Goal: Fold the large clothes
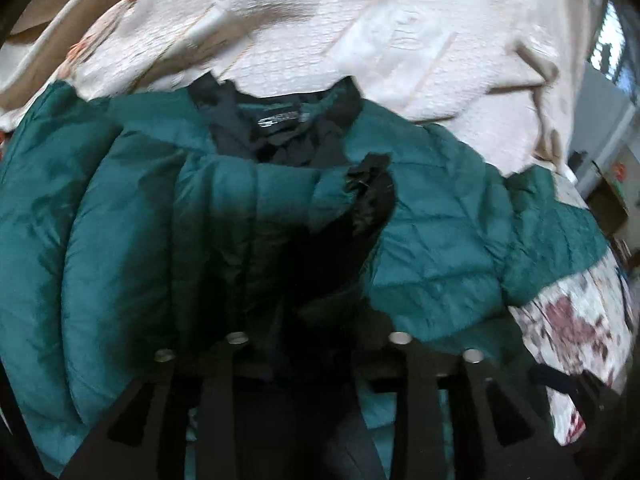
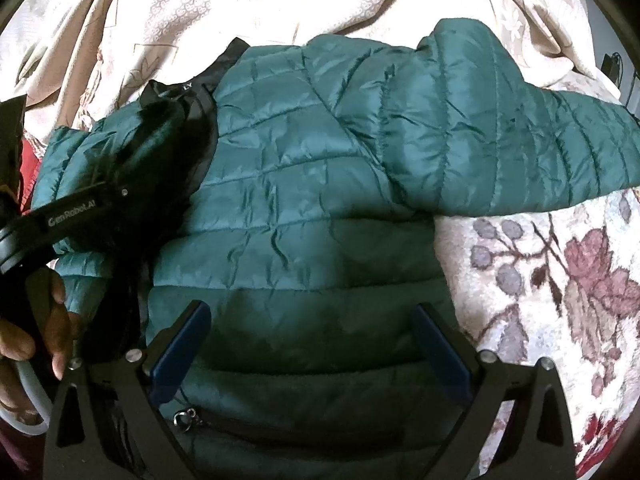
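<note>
While teal puffer jacket (image 2: 304, 184) lies spread on floral bedcover (image 2: 560, 280), right gripper (image 2: 312, 344) hovers just above its lower front, blue pads (image 2: 180, 348) spread wide, nothing between. Left gripper (image 1: 316, 320) pinches black-trimmed sleeve cuff (image 1: 368, 196), lifted over jacket. Right sleeve (image 2: 520, 140) lies outstretched.

"GenRobot.AI" stood in white letters on black band of left tongs' body (image 2: 76, 210), seen from right wrist view. Letters "LY" showed on dark collar lining of teal jacket (image 2: 187, 87). Neck label (image 1: 280, 121) carried white print, too blurred to read.
</note>
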{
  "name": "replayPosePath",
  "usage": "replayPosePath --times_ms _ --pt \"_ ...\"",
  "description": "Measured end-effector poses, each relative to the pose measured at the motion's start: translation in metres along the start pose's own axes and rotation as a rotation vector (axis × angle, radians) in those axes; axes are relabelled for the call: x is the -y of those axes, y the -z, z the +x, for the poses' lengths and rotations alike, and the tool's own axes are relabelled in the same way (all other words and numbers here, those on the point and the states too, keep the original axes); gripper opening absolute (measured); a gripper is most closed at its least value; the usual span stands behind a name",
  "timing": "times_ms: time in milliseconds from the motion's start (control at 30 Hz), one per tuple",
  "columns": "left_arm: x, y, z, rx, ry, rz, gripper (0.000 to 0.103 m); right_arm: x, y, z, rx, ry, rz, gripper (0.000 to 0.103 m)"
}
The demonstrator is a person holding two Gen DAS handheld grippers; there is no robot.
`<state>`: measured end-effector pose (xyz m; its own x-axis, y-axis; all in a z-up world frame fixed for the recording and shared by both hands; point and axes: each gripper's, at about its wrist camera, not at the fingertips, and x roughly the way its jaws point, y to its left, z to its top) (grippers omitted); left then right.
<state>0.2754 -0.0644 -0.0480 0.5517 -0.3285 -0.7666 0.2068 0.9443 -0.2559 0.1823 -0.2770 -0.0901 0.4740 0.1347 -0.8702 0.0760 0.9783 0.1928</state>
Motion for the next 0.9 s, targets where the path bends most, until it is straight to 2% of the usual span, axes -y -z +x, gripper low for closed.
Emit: replayPosePath --times_ms 133,267,367,533,700,800,900 --pt "0.002 0.003 -0.025 0.028 -0.007 0.015 0.021 -0.001 0.001 -0.005 0.001 -0.003 0.006 0.102" --pt "-0.007 0.007 -0.057 0.051 -0.029 -0.014 0.021 -0.004 0.002 -0.010 0.005 -0.009 0.011 0.102" --pt "-0.019 0.011 -0.077 0.065 -0.070 -0.032 0.021 -0.010 0.000 -0.013 0.008 -0.028 0.012 0.102" --pt "-0.058 0.020 -0.105 0.089 -0.120 -0.086 0.021 -0.027 -0.010 -0.008 0.012 -0.088 -0.007 0.102" --pt "-0.104 0.030 -0.129 0.149 -0.232 -0.148 0.021 -0.044 -0.034 0.008 0.028 -0.130 -0.004 0.102" --pt "-0.128 0.035 -0.134 0.163 -0.280 -0.200 0.021 -0.056 -0.050 0.023 0.036 -0.139 -0.031 0.102" --pt "-0.146 0.042 -0.124 0.138 -0.329 -0.220 0.021 -0.067 -0.063 0.041 0.022 -0.145 -0.046 0.102"
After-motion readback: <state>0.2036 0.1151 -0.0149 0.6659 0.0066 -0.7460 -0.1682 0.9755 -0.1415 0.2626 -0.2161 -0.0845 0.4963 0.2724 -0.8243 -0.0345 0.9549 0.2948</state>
